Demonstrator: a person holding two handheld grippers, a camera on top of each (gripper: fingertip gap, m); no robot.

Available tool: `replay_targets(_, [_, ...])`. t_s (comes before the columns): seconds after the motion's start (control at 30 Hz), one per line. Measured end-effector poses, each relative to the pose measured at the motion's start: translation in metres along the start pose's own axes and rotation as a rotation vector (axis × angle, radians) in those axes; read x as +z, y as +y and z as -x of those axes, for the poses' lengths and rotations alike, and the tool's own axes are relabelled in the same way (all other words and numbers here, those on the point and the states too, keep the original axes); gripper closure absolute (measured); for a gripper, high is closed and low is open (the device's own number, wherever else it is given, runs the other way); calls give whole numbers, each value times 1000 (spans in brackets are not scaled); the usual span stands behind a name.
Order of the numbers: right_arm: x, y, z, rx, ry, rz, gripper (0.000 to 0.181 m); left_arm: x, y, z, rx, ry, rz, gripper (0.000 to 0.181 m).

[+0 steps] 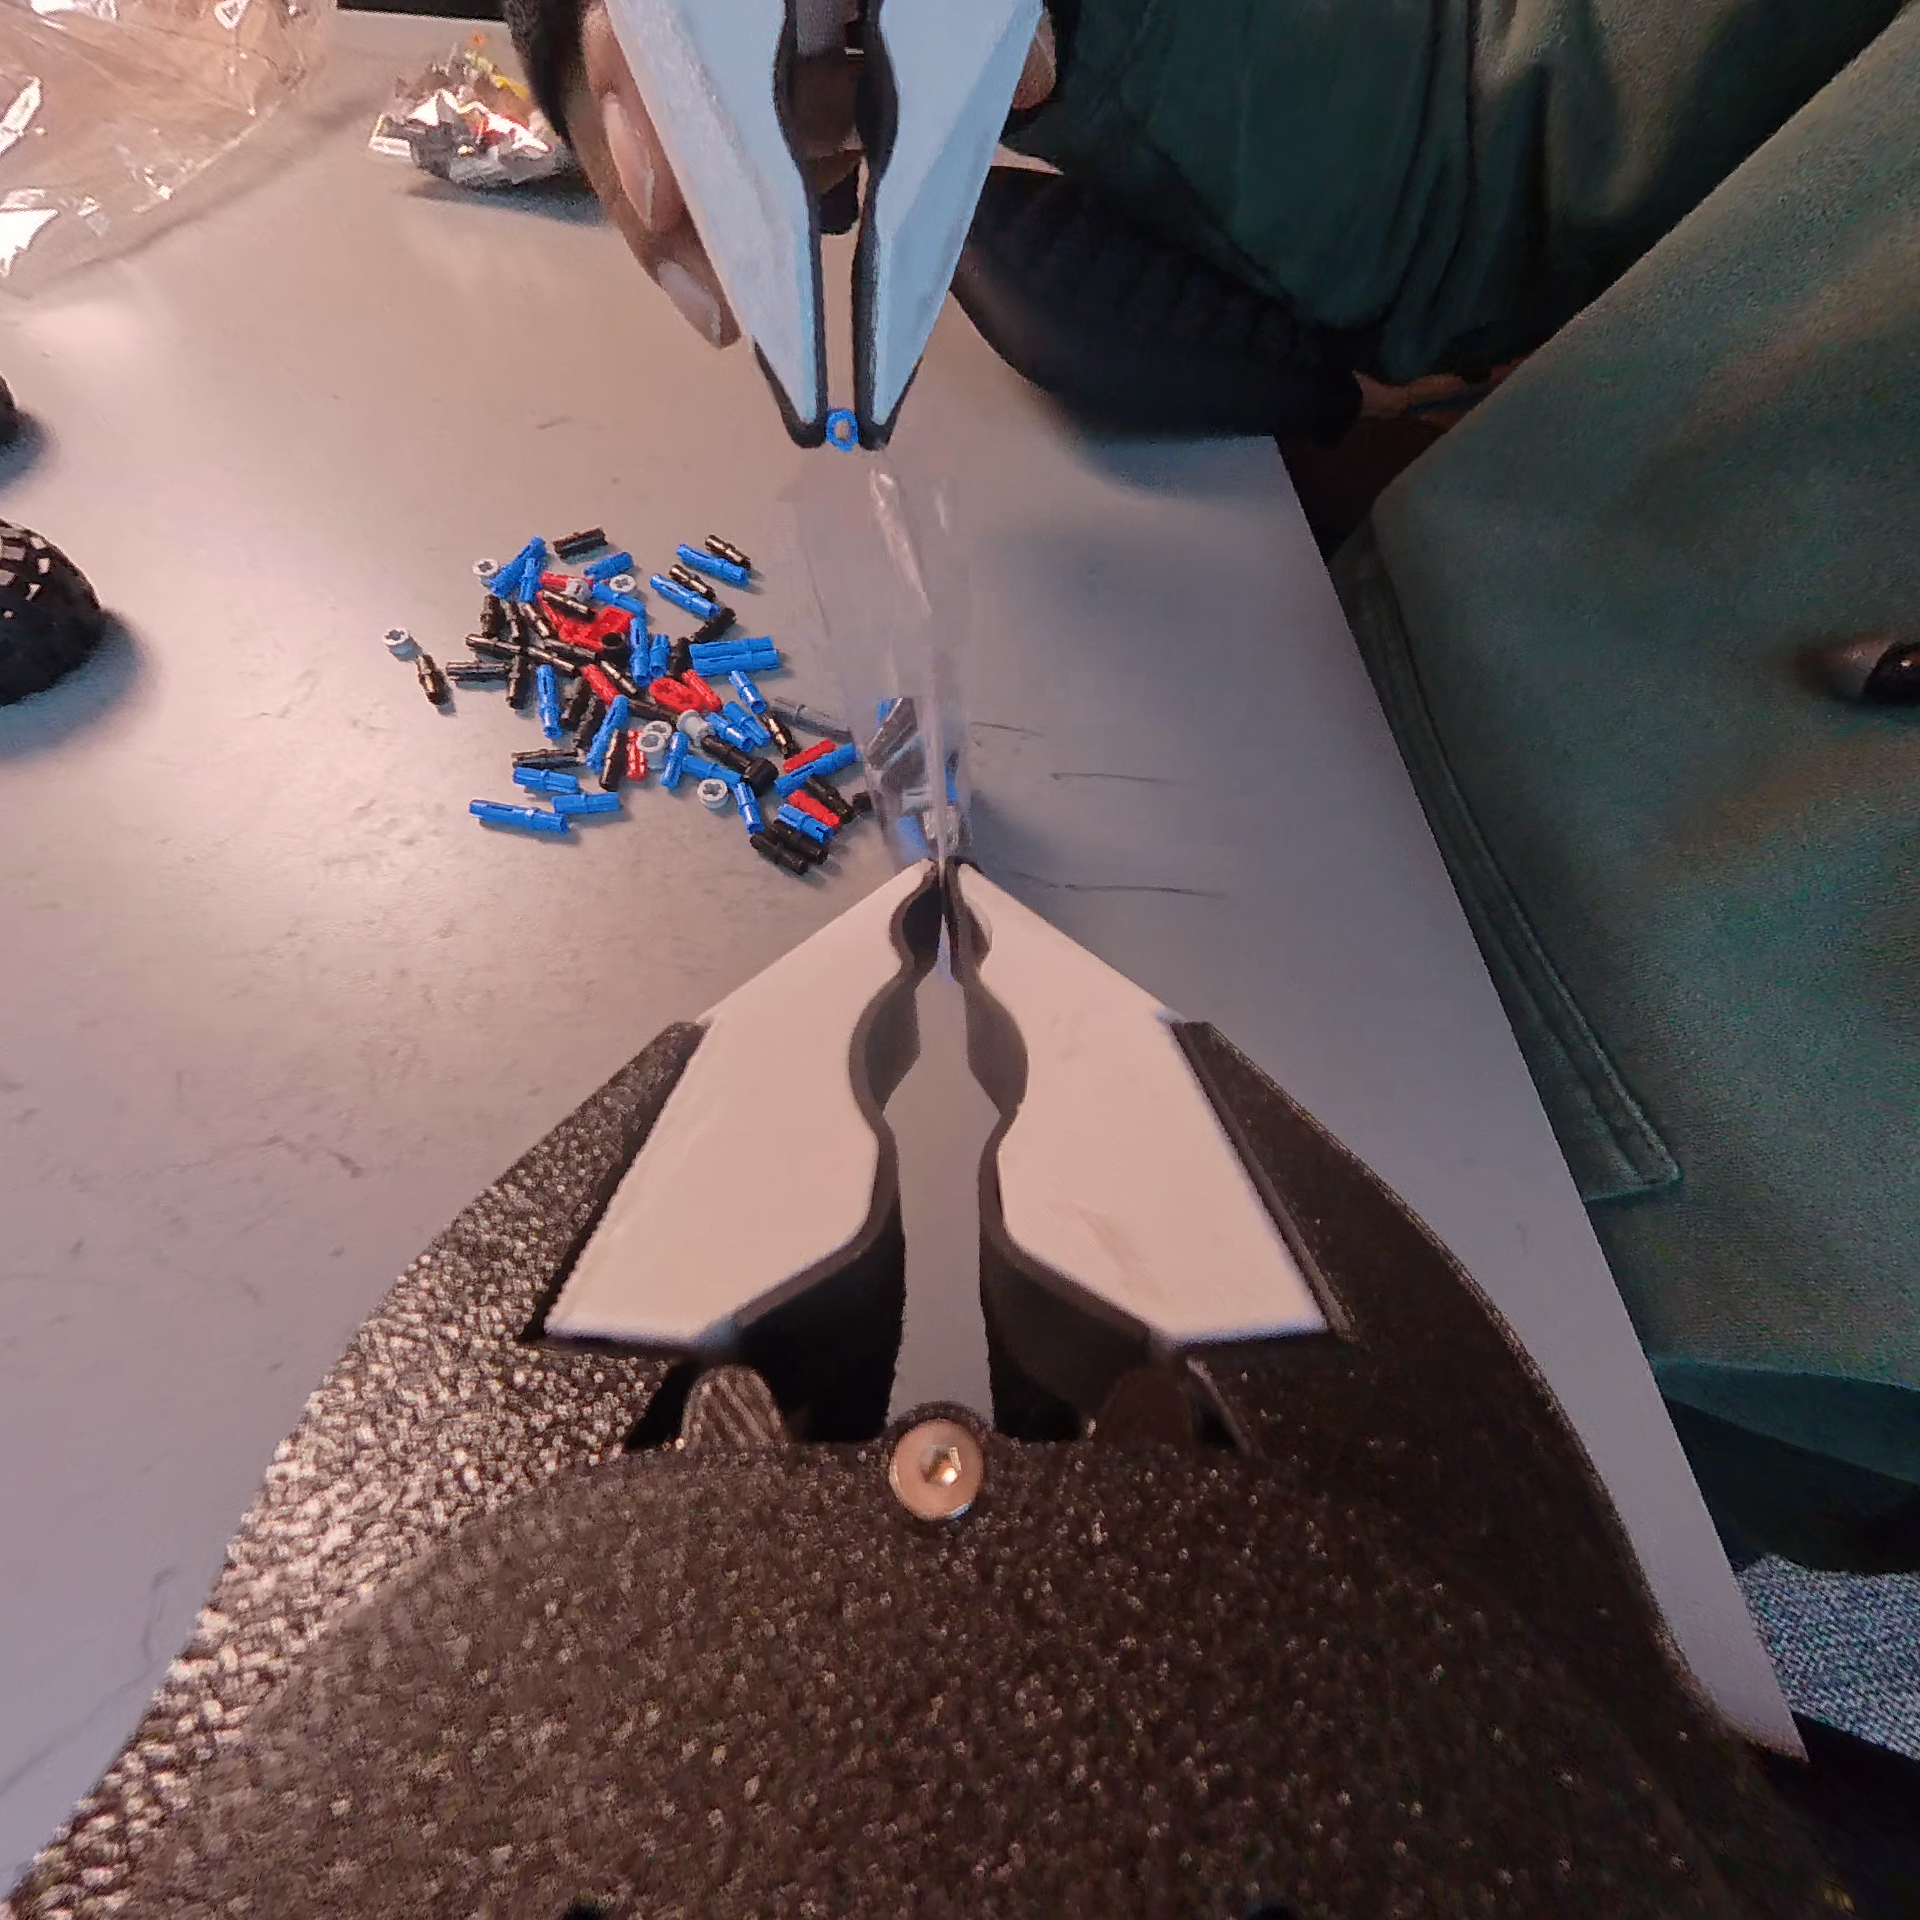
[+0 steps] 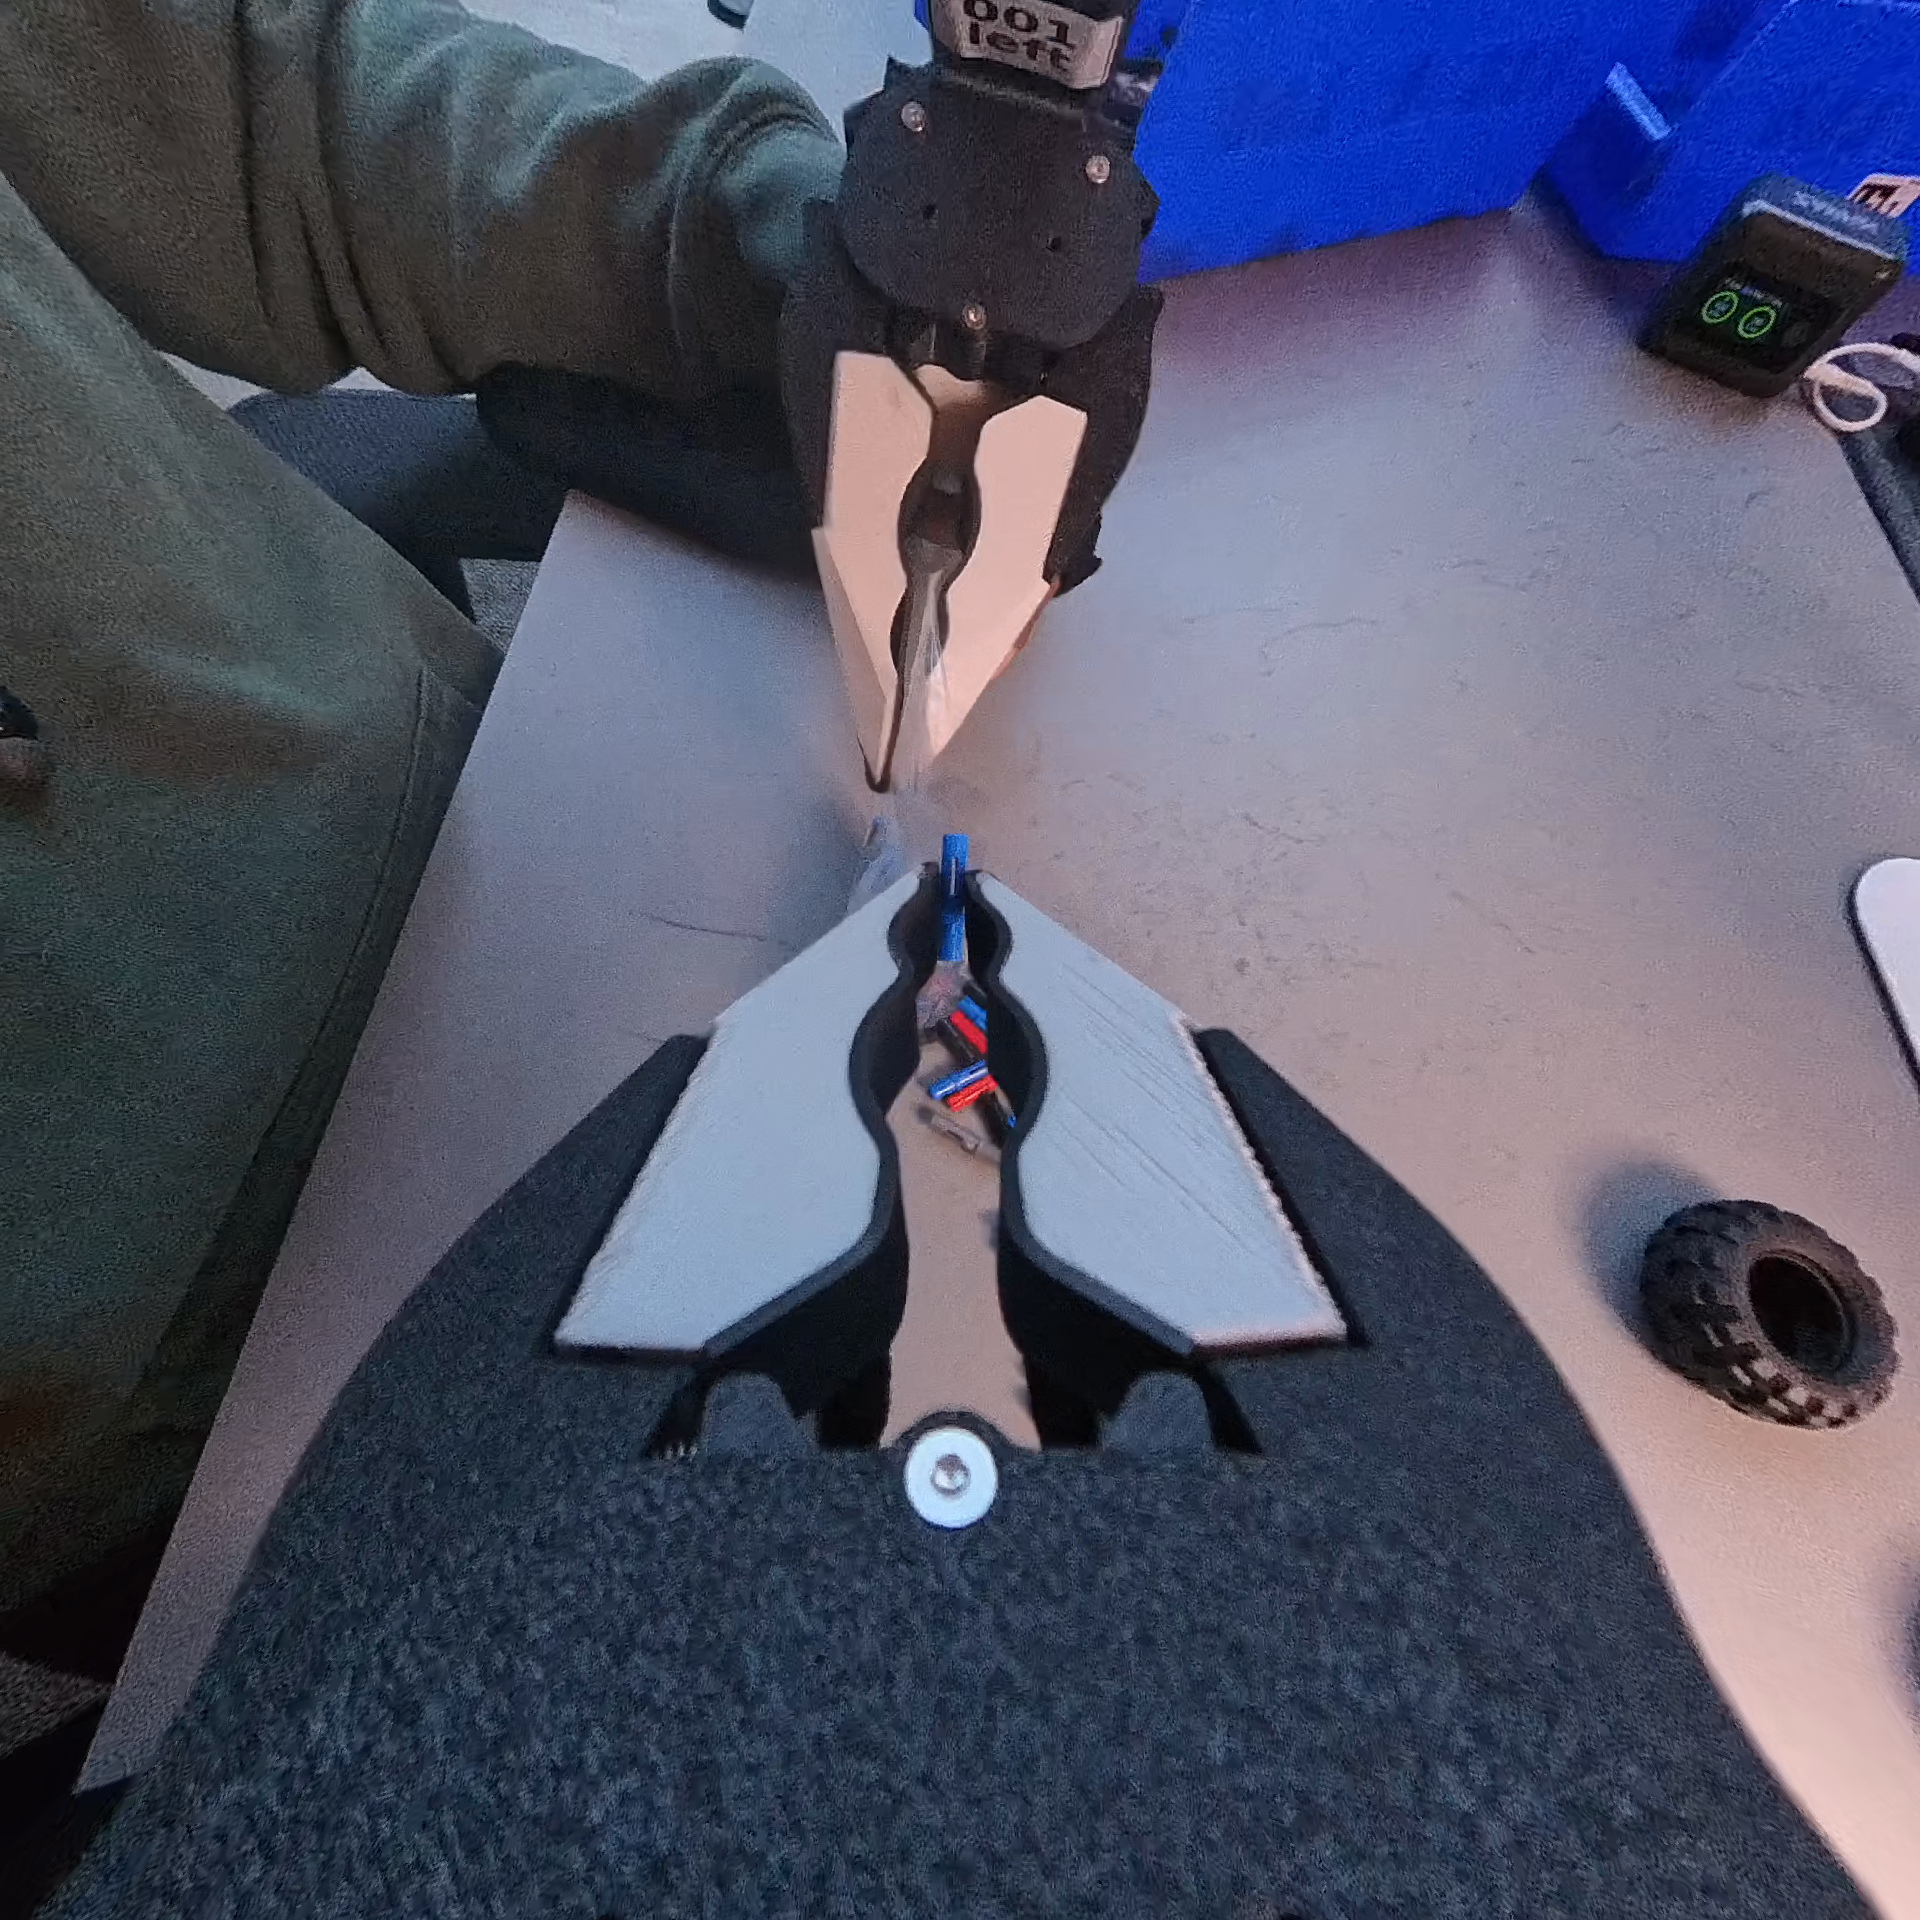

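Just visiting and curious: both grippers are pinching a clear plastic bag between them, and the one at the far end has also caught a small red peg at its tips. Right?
Nearly. The peg caught at the right gripper's tips is blue, not red, as the left wrist view shows. Both it and the left gripper are indeed shut on the clear plastic bag stretched between them.

Left gripper (image 1: 943, 883) and right gripper (image 2: 948, 883): pale grey wedge fingers, black textured bodies, silver screws; dark green sleeve (image 2: 416, 197).

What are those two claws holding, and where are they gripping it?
The left claw pinches one end of a small clear plastic bag. The right claw grips a small blue plastic pin at its tips.
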State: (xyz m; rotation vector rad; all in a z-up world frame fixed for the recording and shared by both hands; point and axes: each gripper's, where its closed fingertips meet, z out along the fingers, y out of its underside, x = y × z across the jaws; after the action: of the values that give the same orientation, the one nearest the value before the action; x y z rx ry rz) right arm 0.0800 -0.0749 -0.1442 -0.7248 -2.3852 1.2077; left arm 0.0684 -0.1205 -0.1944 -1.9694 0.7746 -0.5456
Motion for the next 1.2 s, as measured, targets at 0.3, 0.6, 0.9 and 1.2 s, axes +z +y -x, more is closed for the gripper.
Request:
replay_targets(0.3, [13,-3,15,-169,32,133,178,9,0,-4,30,-7,19,181])
replay_targets(0.6, [28,10,21,-198,-35,325,171,8,-1,-2,24,-33,17,181])
replay_targets(0.9, [40,29,15,-246,-79,643,149,8,-6,-2,26,-43,2,180])
replay_targets(1.2, [46,36,12,-283,-73,700,126,8,-1,1,23,-70,29,175])
